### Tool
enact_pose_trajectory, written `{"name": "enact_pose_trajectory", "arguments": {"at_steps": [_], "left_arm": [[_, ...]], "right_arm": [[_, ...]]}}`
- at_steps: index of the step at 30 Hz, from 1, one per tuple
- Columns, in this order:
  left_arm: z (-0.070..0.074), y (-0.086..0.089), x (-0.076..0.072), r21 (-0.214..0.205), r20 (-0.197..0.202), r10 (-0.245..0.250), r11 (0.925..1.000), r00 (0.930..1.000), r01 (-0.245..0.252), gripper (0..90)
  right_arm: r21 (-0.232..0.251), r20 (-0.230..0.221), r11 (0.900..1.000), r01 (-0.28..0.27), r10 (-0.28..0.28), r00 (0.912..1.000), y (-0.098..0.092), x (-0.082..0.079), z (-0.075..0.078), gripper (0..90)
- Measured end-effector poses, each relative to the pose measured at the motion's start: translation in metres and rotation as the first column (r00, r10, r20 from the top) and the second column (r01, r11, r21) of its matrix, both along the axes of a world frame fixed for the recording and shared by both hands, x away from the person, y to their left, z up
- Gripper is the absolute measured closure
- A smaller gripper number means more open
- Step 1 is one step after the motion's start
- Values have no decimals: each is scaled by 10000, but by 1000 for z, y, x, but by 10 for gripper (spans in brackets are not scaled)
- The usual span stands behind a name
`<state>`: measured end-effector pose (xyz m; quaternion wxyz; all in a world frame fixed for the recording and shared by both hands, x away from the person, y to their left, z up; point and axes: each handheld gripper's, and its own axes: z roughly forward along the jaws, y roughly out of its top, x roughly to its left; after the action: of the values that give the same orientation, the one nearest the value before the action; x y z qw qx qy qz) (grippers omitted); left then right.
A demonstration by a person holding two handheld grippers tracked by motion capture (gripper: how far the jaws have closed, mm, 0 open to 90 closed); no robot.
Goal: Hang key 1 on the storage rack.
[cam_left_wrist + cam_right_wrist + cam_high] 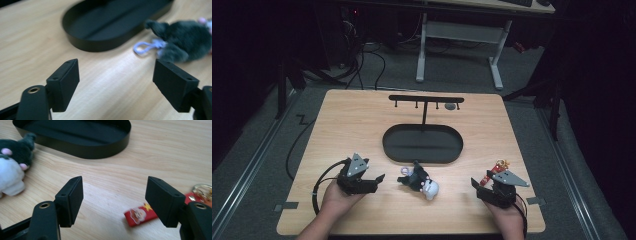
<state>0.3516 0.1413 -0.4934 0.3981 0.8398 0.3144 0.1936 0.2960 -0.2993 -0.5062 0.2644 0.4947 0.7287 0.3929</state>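
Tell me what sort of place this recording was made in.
Probably a lab or workshop set up for recording. A light wooden table stands on grey carpet in a dark room, loose black cables trail over the floor, and a white-legged desk stands behind it.

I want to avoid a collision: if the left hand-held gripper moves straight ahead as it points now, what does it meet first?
Probably the black oval tray: the open left hand-held gripper faces its near rim over bare table. The plush keychain lies just right of that line.
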Motion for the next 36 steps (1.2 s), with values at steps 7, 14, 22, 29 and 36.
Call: {"name": "enact_pose_trajectory", "arguments": {"at_steps": [7, 14, 22, 29, 36], "left_arm": [[-3, 2, -3, -68, 90, -24, 10000, 10000, 24, 223], [-3, 8, 0, -395, -24, -40, 9992, 10000, 39, 225], [-3, 12, 0, -489, -26, -157, 9987, 9999, 155, 243], [-12, 38, -5, -275, 66, -95, 9996, 9999, 96, 258], [-7, 48, -5, -874, 283, 159, 9961, 9995, -134, 269]], "right_arm": [[79, -227, 9999, -135, 137, 9996, 2, 3, -2, 348], [158, -244, 9996, -216, 219, 9995, -2, 4, -3, 338], [273, -294, 9995, -185, 193, 9994, -7, 4, -2, 339], [321, -465, 9987, -392, 407, 9981, -6, 4, -3, 340], [280, -1026, 9983, -510, 536, 9933, -5, 9, -4, 338]]}}
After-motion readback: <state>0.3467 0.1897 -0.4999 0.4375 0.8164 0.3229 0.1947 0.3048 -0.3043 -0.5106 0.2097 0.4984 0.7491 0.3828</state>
